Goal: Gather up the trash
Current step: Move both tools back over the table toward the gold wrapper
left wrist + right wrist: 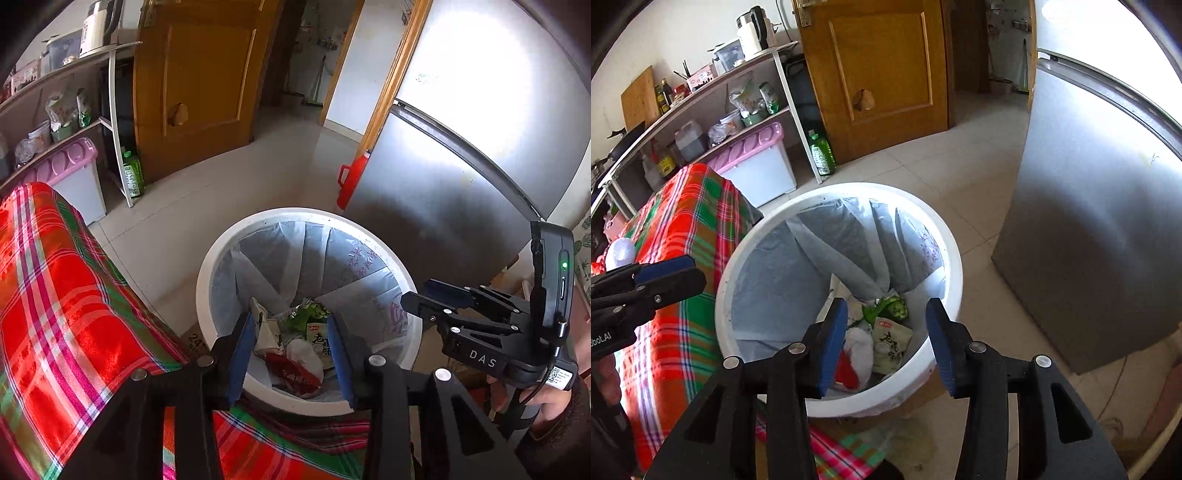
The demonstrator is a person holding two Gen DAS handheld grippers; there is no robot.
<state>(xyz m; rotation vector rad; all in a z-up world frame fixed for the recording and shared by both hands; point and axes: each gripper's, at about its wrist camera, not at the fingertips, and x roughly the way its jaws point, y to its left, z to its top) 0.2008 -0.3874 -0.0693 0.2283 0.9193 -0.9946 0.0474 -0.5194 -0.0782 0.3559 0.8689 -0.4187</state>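
Note:
A white trash bin (207, 280) (953, 258) with a clear plastic liner stands on the floor beside the table. At its bottom lie trash wrappers (295, 354) (886, 343): green packets, a red one and a white bag. My left gripper (291, 354) hovers over the bin, open and empty. My right gripper (886, 343) also hovers over the bin, open and empty. The right gripper (417, 301) shows from the side in the left wrist view; the left gripper (687, 273) shows at the left edge of the right wrist view.
A table with a red plaid cloth (55, 314) (687, 229) is left of the bin. A steel fridge (461, 184) (1089, 221) stands right. Behind are a wooden door (882, 74), a shelf unit (720, 110), a pink-lidded box (753, 162) and a green bottle (822, 155).

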